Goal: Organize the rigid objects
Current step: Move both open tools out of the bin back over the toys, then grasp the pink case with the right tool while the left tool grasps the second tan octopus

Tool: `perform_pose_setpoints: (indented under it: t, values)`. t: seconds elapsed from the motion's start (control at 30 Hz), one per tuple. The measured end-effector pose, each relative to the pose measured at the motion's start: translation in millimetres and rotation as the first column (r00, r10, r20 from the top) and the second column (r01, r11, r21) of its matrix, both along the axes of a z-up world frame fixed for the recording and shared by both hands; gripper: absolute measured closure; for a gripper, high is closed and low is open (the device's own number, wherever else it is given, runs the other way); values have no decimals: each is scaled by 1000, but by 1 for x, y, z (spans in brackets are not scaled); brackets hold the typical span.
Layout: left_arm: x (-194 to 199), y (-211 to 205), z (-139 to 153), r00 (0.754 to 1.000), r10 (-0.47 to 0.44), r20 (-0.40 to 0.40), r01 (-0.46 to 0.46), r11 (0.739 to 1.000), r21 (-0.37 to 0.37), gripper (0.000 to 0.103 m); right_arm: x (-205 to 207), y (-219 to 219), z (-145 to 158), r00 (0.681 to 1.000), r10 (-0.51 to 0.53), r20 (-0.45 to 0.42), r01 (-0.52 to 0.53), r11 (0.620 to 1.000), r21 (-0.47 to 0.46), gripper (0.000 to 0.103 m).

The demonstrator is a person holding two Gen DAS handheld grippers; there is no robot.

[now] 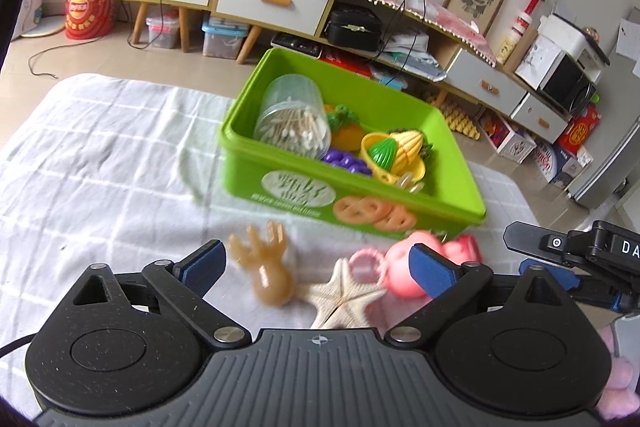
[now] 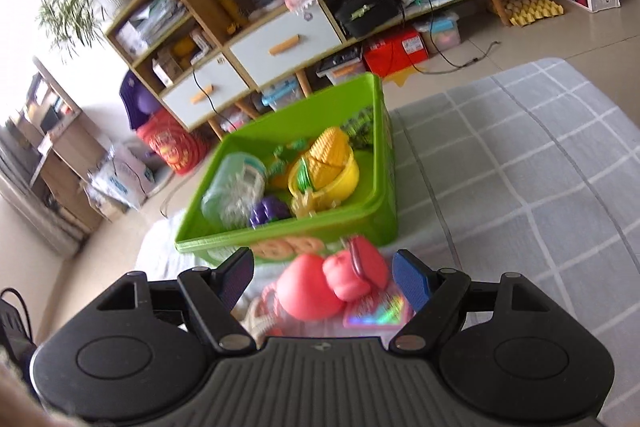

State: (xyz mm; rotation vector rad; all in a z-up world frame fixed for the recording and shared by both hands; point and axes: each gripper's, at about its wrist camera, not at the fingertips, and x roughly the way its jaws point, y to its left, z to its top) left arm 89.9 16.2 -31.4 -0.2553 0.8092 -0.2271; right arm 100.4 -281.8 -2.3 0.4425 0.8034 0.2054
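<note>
Toys not yet boxed lie in a row on the checked cloth, by the near wall of the green box. L to R in the left wrist view: amber hand-shaped toy, long axis running away from the cam w/ its prongs toward the box; dried starfish flat, touching or just beside it; pink ring rattle; pink figure toy. Left gripper is wide open, holding nothing; amber toy and starfish sit between its pads, amber one close to the left pad, contact can't be told. Right gripper also wide open and empty, w/ the pink figure toy between its pads, a glittery pink card beside it toward the right pad.

Box already holds a cotton-swab jar, purple grapes, and a yellow bowl w/ toy corn.

Judgement: left is nearer the amber toy and starfish, right nearer the pink one. Amber toy's axis lies along the fingers, so closing across its width looks workable. Pics are blurred, so fine contact unclear.
</note>
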Motion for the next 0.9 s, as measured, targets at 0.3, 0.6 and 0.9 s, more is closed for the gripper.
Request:
perform_pose_setpoints:
  t: [0.3, 0.6, 0.9]
  values:
    - [-13, 17, -14, 999, -37, -23, 39, 994, 106, 4, -6, 9, -27, 988, 70, -136, -88, 988, -129, 54]
    - [-20, 28, -31, 996, -66, -58, 76, 979, 189, 3, -11, 13, -49, 979, 96, -182, -138, 963, -233, 53]
    - [-23, 29, -51, 990, -104, -96, 125, 961, 246, 3, -17, 30, -60, 969, 164, -185, -219, 915, -340, 46]
